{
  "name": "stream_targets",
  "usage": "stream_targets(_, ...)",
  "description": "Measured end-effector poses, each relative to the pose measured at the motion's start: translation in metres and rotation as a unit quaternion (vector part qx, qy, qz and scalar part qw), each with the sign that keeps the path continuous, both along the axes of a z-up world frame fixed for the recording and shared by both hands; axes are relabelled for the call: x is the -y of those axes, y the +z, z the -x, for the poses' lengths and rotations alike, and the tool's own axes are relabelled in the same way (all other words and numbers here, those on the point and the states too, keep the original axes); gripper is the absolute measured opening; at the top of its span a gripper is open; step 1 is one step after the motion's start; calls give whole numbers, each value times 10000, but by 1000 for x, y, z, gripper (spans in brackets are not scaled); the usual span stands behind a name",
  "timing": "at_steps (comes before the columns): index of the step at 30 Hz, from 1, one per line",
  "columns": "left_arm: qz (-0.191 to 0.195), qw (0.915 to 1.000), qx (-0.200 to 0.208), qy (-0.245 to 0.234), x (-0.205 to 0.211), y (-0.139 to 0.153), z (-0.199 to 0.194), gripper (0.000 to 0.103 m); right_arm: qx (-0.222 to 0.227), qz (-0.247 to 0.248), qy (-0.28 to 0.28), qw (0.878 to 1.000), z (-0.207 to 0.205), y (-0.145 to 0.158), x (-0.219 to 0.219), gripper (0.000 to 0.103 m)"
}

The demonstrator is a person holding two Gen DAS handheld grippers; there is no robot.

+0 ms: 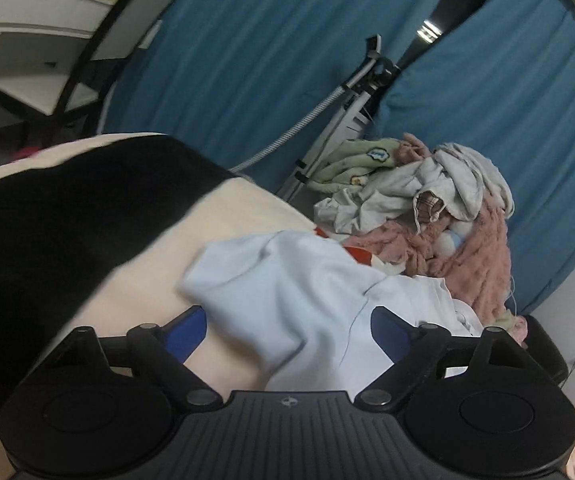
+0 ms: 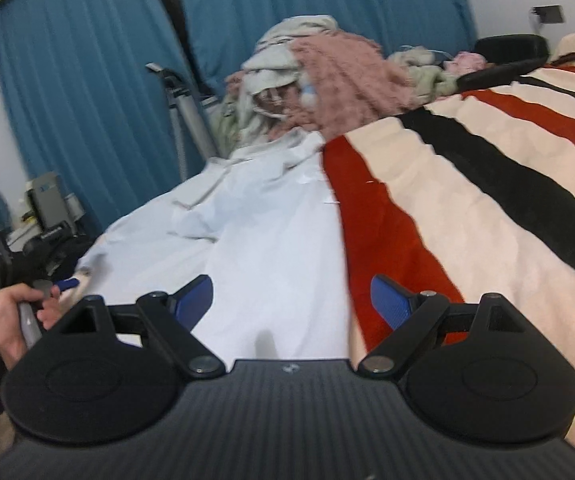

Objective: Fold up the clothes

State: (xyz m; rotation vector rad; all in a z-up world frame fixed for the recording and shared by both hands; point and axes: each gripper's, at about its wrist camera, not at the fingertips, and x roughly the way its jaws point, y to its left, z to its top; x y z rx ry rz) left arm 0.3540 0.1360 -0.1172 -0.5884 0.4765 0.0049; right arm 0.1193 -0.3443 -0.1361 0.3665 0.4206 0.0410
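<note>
A pale blue garment [image 2: 267, 232] lies spread lengthwise on the striped blanket [image 2: 467, 200], its far end reaching a heap of clothes. My right gripper [image 2: 292, 300] hovers open over the garment's near end, with nothing between its blue pads [image 2: 389, 300]. In the left wrist view the same garment [image 1: 287, 288] is rumpled, and a fold of it shows in the gap of my open left gripper [image 1: 289, 332], unclamped. The right wrist view shows a hand [image 2: 19, 312] holding the left gripper [image 2: 65, 283] at the garment's left edge.
A heap of pink, white and green clothes [image 2: 327, 76] [image 1: 427, 200] sits at the far end of the bed. Behind it hang blue curtains [image 2: 67, 80], with a tripod [image 2: 183, 112] beside the bed. A black chair back [image 2: 511, 46] stands far right. Shelving [image 1: 47, 80] is at left.
</note>
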Motion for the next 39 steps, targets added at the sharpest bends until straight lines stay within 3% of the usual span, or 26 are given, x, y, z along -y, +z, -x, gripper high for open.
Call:
stream_targets(2, -214, 9997, -125, 28, 10, 0, -26, 74, -26, -1, -108, 9999, -8, -5, 0, 87)
stream_targets(4, -772, 9958, -323, 374, 24, 2, -51, 63, -60, -28, -231, 9997, -16, -9, 2, 87)
stream_targets(6, -1230, 9902, -486, 457, 34, 6, -69, 35, -88, -88, -344, 9993, -21, -12, 5, 87)
stream_targets(7, -1457, 9865, -566, 494, 39, 8, -79, 27, -101, -121, -399, 9991, -24, -14, 7, 87)
stream_targets(8, -1682, 9822, -646, 530, 44, 10, -88, 11, -110, -136, -441, 9989, -26, -15, 8, 87)
stream_targets(11, -2312, 9707, -434, 492, 69, 34, -94, 6, -66, -185, -501, 9985, -27, -12, 11, 87)
stream_targets(12, -2621, 9634, -359, 427, 83, 43, -93, 6, -30, -203, -517, 9985, -25, -11, 13, 87)
stream_targets(15, -4152, 9096, -109, 135, 148, 72, -89, 5, 37, -254, -522, 9983, -17, -6, 17, 87)
stream_targets(17, -4665, 8844, 52, -118, 188, 87, -86, 5, 59, -301, -539, 9981, -9, -4, 20, 87)
stream_targets(23, -5327, 8404, 342, -937, 322, 109, -77, 5, 56, -567, -692, 9960, 9, 2, 36, 87)
stream_targets(26, -5465, 8263, 322, -1322, 393, 105, -56, 6, 59, -652, -775, 9948, 11, 1, 42, 88)
stream_targets(28, -5447, 8225, 254, -1618, 435, 86, -46, 6, 40, -679, -820, 9943, 10, -1, 46, 88)
stream_targets(30, -5348, 8250, 119, -1825, 462, 64, -41, 18, 25, -684, -876, 9938, 8, -4, 50, 88)
stream_targets(31, -5181, 8335, -5, -1919, 468, 53, -41, 23, 13, -693, -906, 9935, 7, -6, 52, 88)
stream_targets(33, -4738, 8542, -283, -2121, 474, 33, -44, 47, -15, -716, -966, 9927, 5, -10, 58, 88)
stream_targets(35, -4268, 8727, -479, -2322, 470, 20, -47, 57, -43, -740, -1027, 9920, 4, -15, 64, 87)
stream_targets(36, -4157, 8778, -512, -2323, 469, 16, -47, 70, -46, -743, -1050, 9917, 3, -16, 65, 88)
stream_targets(37, -4127, 8802, -522, -2286, 470, 15, -45, 77, -44, -743, -1071, 9915, 2, -17, 67, 88)
stream_targets(38, -4150, 8785, -431, -2327, 469, 17, -38, 84, -42, -742, -1091, 9912, 2, -18, 68, 88)
stream_targets(39, -4177, 8764, -334, -2373, 469, 19, -30, 84, -40, -742, -1111, 9910, 1, -19, 69, 88)
